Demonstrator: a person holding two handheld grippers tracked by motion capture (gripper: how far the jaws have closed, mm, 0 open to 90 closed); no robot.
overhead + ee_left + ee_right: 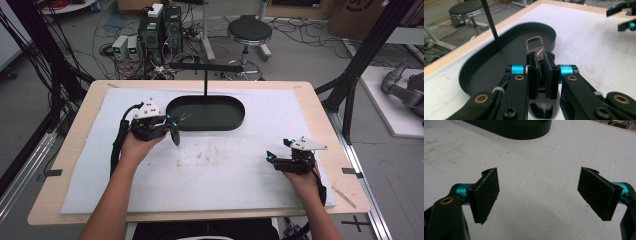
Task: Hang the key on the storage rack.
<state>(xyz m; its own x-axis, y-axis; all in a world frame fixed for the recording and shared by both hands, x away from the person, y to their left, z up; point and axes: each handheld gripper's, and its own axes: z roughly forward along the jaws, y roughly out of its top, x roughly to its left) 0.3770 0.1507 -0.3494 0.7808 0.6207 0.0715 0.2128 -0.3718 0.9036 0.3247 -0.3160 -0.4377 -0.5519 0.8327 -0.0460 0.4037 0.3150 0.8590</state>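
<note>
Carabiner [537,47] is pinched by just its tail in the left gripper [543,75]; probably twists loose over the black tray [486,65]. Right gripper [539,195] gapes empty.

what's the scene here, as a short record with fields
held thing: metal clip, like a carabiner
left gripper: shut on the clip, above the tray's left end
right gripper: jaws wide apart, nothing between them, over the white mat
tray: black, oval, with an upright T-shaped stand
table: wood edge around the mat
</note>
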